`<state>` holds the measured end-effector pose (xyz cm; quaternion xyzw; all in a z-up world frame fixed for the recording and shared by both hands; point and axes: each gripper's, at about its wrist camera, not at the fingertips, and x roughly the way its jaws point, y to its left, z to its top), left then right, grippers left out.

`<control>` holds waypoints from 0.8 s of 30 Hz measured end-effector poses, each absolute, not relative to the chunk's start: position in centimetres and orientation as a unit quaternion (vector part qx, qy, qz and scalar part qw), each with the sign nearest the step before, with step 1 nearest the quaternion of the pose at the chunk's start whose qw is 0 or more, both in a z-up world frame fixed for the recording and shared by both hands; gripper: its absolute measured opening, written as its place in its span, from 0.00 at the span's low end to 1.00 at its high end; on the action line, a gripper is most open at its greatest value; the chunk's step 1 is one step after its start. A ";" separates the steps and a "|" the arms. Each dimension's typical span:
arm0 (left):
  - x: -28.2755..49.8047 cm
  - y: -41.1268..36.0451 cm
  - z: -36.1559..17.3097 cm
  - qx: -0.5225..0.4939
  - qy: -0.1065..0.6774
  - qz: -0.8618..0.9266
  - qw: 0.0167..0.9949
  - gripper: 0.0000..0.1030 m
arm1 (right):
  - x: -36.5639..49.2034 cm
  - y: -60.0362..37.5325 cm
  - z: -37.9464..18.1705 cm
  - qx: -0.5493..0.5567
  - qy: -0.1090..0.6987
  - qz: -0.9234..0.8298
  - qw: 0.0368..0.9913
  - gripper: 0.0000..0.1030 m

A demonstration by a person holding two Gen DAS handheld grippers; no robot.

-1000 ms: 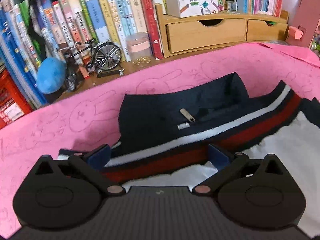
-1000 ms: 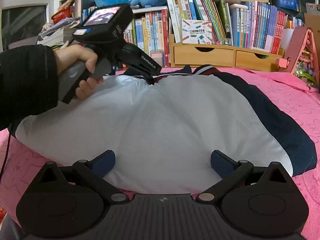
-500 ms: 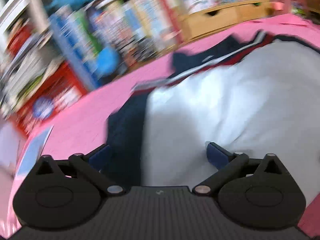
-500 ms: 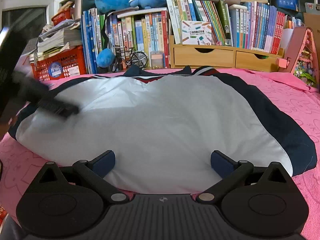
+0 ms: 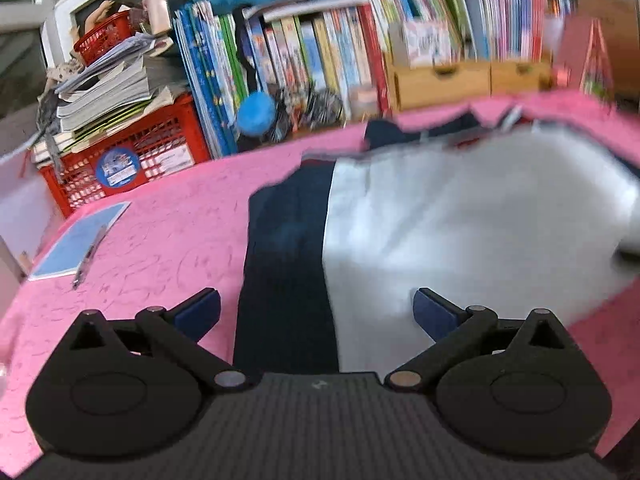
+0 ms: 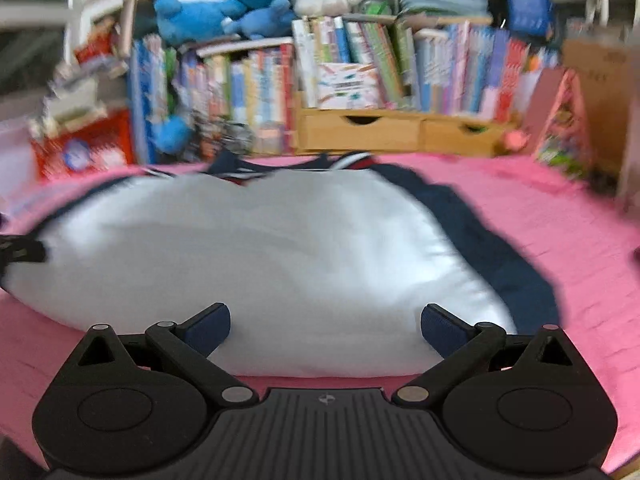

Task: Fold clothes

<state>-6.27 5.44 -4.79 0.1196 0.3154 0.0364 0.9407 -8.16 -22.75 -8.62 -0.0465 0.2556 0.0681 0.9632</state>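
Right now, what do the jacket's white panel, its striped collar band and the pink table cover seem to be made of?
White panel: smooth woven fabric, probably synthetic, with a faint sheen and soft broad creases. Collar band: likely rib knit, going by its red, white and navy stripes, though blur hides the texture. Pink table cover: soft matte cloth, perhaps towelling, with a pressed-in line pattern.
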 end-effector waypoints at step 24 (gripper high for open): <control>-9.4 12.1 -5.4 0.042 0.329 0.101 0.938 1.00 | -7.6 -36.8 -8.7 -0.075 0.258 -0.209 0.941 0.99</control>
